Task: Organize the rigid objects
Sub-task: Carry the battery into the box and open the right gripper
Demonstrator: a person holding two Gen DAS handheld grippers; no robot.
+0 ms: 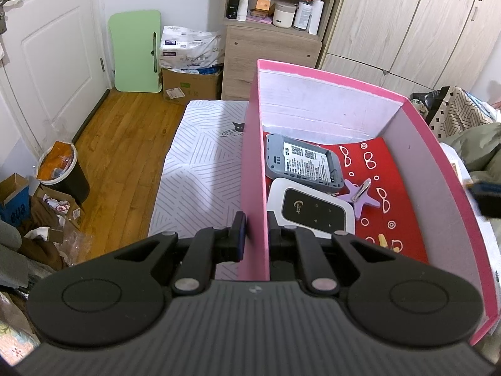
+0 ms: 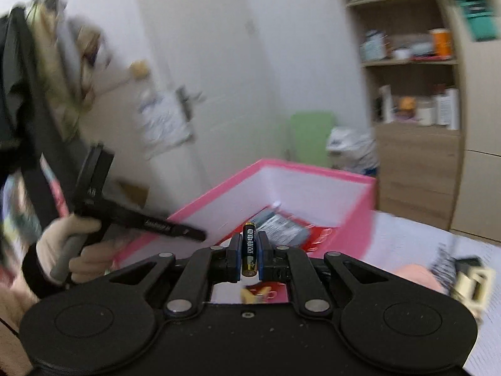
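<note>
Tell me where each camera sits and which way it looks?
Left wrist: on the left gripper, tilted down at the pink box, whose wall it clamps; no hand shows.
Right wrist: on the right gripper, which grips a battery, facing the box; a gloved hand shows at left.
Shared: the box and the grey device inside.

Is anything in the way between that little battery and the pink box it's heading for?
Nothing visible. The right gripper holds the battery at the pink box, whose top is open. The left gripper clamps the box's side wall, off the battery's path.
</note>
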